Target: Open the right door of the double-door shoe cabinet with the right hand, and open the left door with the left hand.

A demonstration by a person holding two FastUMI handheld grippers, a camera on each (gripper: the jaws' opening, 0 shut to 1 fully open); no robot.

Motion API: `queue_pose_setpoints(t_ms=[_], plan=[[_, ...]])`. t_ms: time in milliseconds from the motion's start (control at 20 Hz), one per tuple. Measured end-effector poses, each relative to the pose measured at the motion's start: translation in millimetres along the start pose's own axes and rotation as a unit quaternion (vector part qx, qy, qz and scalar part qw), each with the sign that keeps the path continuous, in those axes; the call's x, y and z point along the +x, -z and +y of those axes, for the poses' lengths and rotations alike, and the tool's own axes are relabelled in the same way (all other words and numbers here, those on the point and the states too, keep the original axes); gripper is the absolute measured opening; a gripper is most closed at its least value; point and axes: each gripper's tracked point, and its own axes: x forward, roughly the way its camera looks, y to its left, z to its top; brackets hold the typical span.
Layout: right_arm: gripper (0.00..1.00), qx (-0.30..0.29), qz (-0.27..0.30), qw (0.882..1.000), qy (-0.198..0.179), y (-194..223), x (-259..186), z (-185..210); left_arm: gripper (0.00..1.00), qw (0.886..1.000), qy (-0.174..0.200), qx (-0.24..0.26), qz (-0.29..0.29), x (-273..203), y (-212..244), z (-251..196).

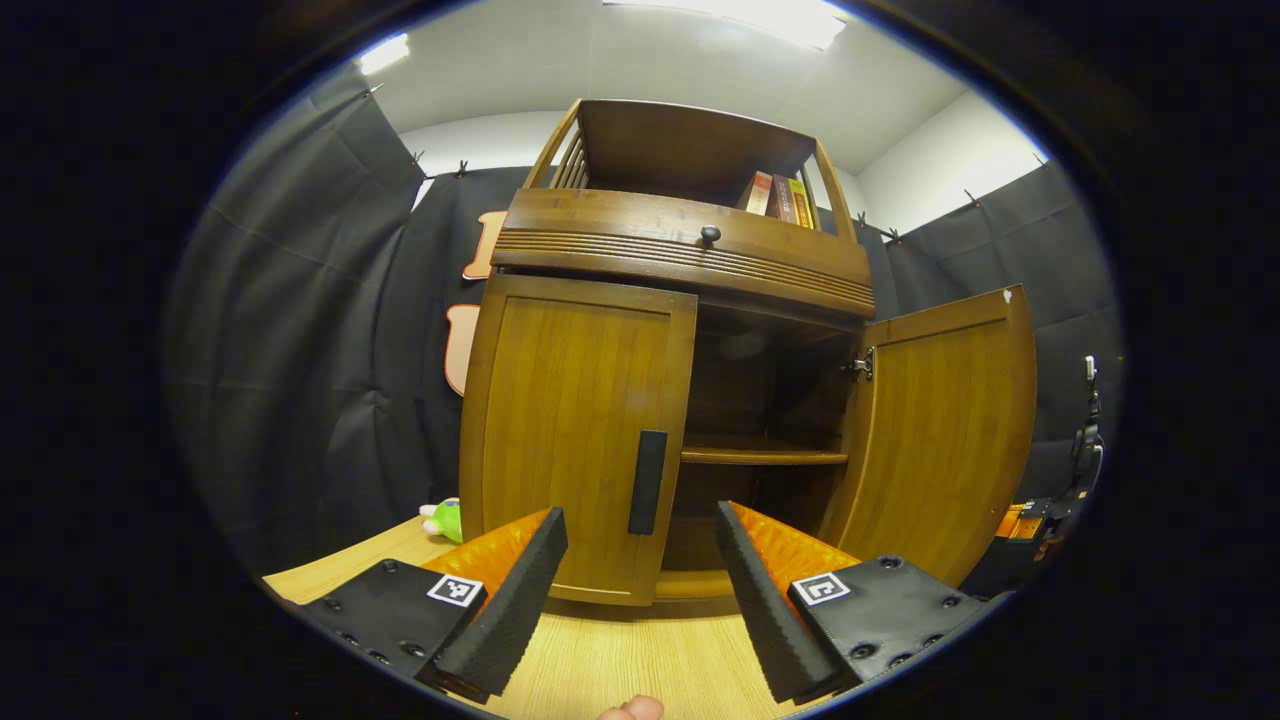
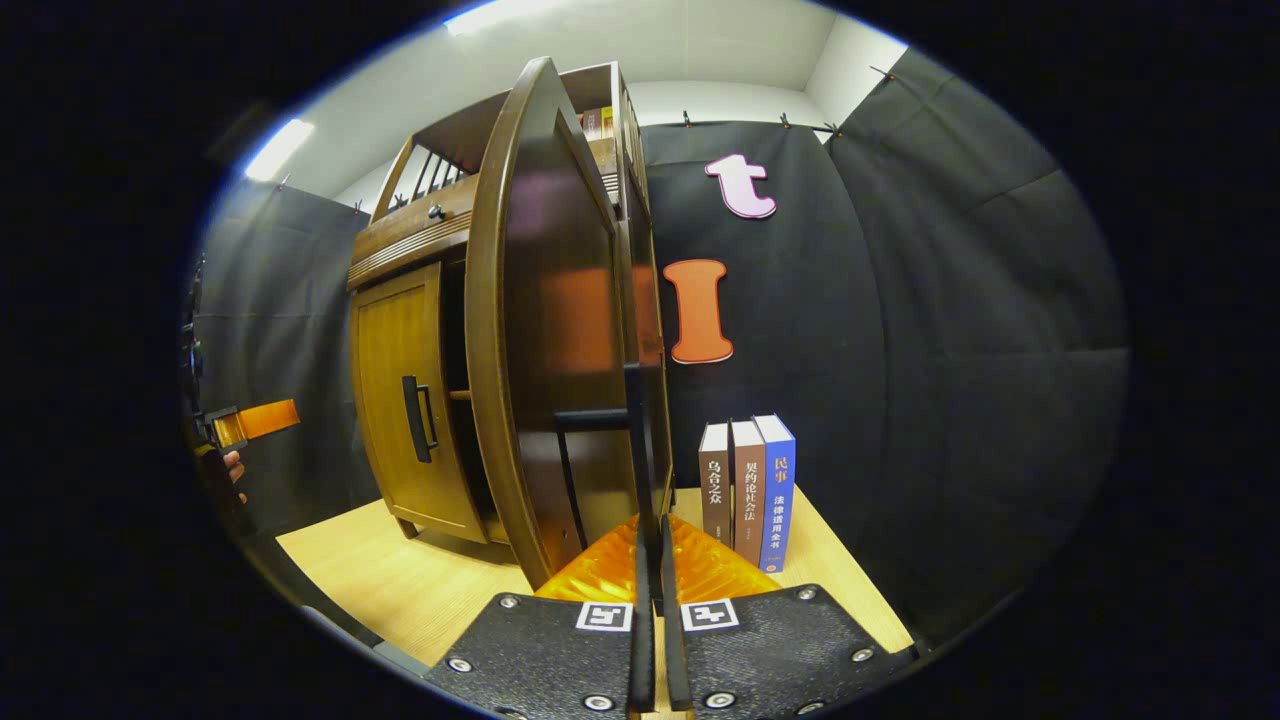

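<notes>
We see the cabinet point(image 1: 680, 350) standing on the table point(image 1: 620, 660), its left door point(image 1: 575, 430) closed, right door point(image 1: 940, 440) swung out. Three books point(image 2: 747, 490) stand right of it on the table; a toy point(image 1: 443, 520) lies at its left.

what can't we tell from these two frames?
- Right gripper view: whether the right gripper actually clamps the black handle of the open right wooden door; fingers nearly closed, contact hidden.
- Left gripper view: cabinet interior too dark to see contents.
- Right gripper view: left gripper cut off by the edge.
</notes>
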Motion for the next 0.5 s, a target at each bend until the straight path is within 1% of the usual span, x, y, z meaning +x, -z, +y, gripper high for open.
queue_pose_setpoints(t_ms=[100, 150, 200, 250, 300, 350, 400, 450, 500], plan=[[0.04, -0.001, -0.006, 1.0, 0.001, 1, -2, -5, 0.95, 1.0, -0.006, -0.005, 0.002, -2, 2, 3], [0.17, -0.001, -0.007, 1.0, 0.006, 1, -5, -8, 0.95, 1.0, -0.008, -0.006, 0.002, -2, 3, 5], [0.04, 0.0, -0.008, 1.0, 0.012, 1, -10, -10, 0.94, 1.0, -0.009, -0.008, 0.003, -1, 2, 5], [0.17, 0.003, -0.006, 1.0, 0.02, 2, -15, -14, 0.94, 1.0, -0.01, -0.009, 0.004, 1, 2, 6], [0.05, 0.011, -0.01, 1.0, 0.026, 0, -23, -15, 0.94, 1.0, -0.011, -0.011, 0.005, 3, 3, 7], [0.22, 0.016, -0.012, 0.999, 0.034, -4, -33, -13, 0.94, 1.0, -0.011, -0.013, 0.006, 5, 4, 6], [0.06, 0.012, -0.014, 0.999, 0.046, -7, -42, -14, 0.96, 1.0, -0.011, -0.014, 0.007, 8, 5, 6], [0.06, 0.004, -0.016, 0.998, 0.058, -9, -50, -16, 0.99, 1.0, -0.01, -0.014, 0.007, 13, 4, 5], [0.06, -0.002, -0.015, 0.997, 0.071, -13, -59, -16, 0.98, 1.0, -0.009, -0.014, 0.005, 20, 4, 4]])
